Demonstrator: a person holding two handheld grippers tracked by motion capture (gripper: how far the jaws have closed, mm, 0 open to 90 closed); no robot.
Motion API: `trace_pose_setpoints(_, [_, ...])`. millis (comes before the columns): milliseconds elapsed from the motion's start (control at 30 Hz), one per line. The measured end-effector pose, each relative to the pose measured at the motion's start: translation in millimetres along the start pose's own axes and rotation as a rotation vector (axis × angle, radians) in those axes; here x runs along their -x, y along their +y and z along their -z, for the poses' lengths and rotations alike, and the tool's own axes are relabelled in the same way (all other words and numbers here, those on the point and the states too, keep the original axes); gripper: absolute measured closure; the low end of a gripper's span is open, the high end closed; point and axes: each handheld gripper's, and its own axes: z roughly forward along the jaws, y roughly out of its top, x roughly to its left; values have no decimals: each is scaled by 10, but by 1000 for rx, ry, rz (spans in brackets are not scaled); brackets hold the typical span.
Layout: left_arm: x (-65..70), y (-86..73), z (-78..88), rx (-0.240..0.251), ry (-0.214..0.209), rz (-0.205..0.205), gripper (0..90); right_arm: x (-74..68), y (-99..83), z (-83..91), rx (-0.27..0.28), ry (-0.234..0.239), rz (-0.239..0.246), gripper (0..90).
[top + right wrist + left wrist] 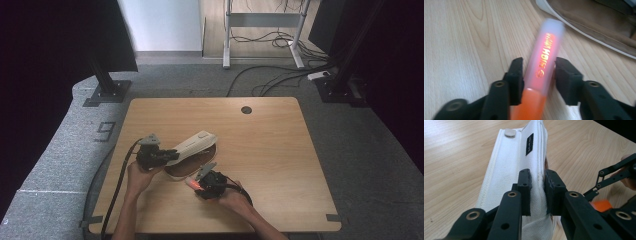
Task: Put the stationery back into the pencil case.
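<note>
The left hand-held gripper (167,156) pinches the white pouch (194,145), which slants up-right over the desk (280,150), while the right hand-held gripper (537,75) squeezes an orange highlighter (544,60).

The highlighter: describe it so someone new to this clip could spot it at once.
On the wooden table, look near the front edge at the right gripper, just in front of the white pouch. The highlighter sits between its fingers: an orange barrel under a frosted cap with orange lettering, the one bright colour there.
</note>
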Motion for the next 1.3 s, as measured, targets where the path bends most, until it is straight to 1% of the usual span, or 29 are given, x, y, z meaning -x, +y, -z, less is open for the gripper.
trace_pose_setpoints(67, [-3,0,1,1,1,0,760,16,-25,14,4,22,-1,648])
trace_pose_setpoints(133, [-5,0,3,3,2,1,762,21,-39,20,11,24,0,651])
trace_pose_setpoints(200, [-4,0,3,4,3,2,763,19,-45,30,13,14,6,653])
trace_pose_setpoints(333, [-3,0,1,5,6,1,767,37,-28,107,36,24,3,653])
trace_pose_setpoints(433, [-2,2,4,8,10,0,769,86,8,199,48,23,-1,653])
trace_pose_setpoints(500, [-2,3,5,7,11,-1,770,131,32,241,50,11,-4,653])
trace_pose_setpoints(633, [4,5,6,8,12,-2,771,237,92,275,46,0,-11,653])
trace_pose_setpoints(867, [10,9,8,11,14,-4,771,434,218,222,32,-9,-11,653])
trace_pose_setpoints(1033, [12,11,9,9,12,-4,771,557,315,125,10,-12,-6,653])
trace_pose_setpoints(1167, [11,11,9,11,12,-2,771,611,404,33,4,-9,0,652])
trace_pose_setpoints(1300, [12,13,9,10,11,-3,771,626,469,-65,0,-3,12,652])
